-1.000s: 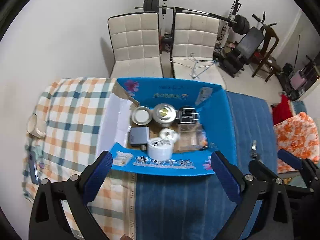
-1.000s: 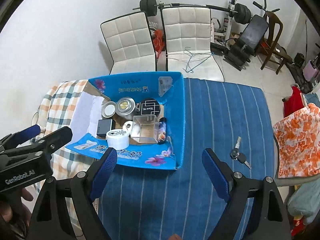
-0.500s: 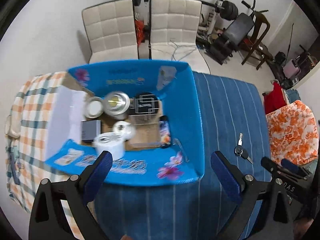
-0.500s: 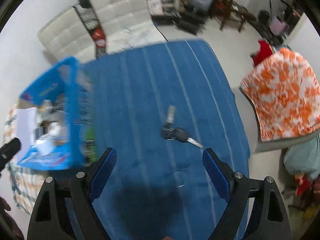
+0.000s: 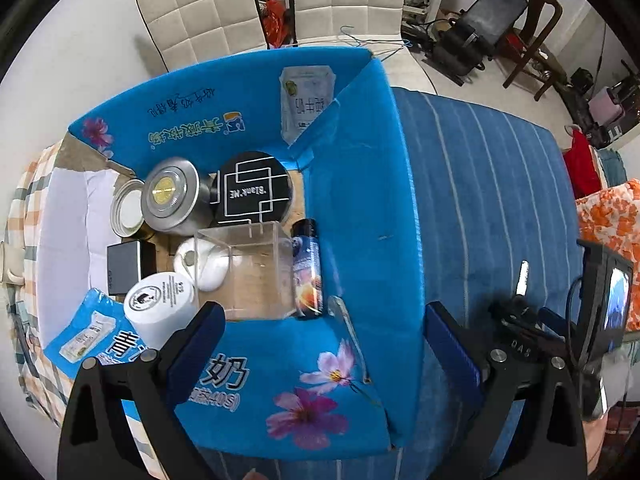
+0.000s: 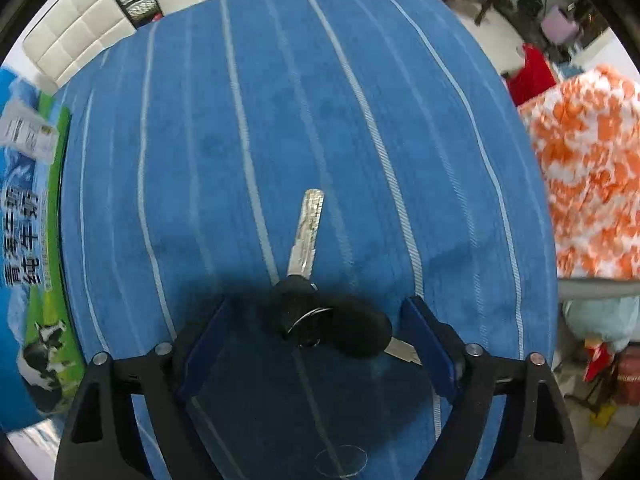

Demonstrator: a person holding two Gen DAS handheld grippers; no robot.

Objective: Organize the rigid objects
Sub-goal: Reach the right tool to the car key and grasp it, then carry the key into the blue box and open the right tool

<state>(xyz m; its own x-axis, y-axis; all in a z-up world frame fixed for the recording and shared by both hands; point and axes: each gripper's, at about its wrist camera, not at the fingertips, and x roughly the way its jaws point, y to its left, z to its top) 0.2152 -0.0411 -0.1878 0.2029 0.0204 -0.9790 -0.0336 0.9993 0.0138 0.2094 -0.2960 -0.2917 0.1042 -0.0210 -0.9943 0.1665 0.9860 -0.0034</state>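
With black-headed silver keys (image 6: pixel 320 312) lying on blue striped cloth (image 6: pixel 280 100) beside blue cardboard box (image 5: pixel 360 200): right gripper (image 6: pixel 316 340) jaws apart, straddling key heads to grasp; left gripper (image 5: pixel 320 344) spread, empty, over box's near edge.

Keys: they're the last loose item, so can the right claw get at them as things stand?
Probably yes. The right claw is open with the keys lying between its fingers on the blue cloth, and nothing lies over them.

The keys (image 6: pixel 320 300) have bright metal blades and matt black plastic heads, and they lie on a soft blue cloth (image 6: pixel 360 120). The box (image 5: pixel 360 208) is glossy printed cardboard, and the tin (image 5: pixel 171 196) inside is brushed metal.
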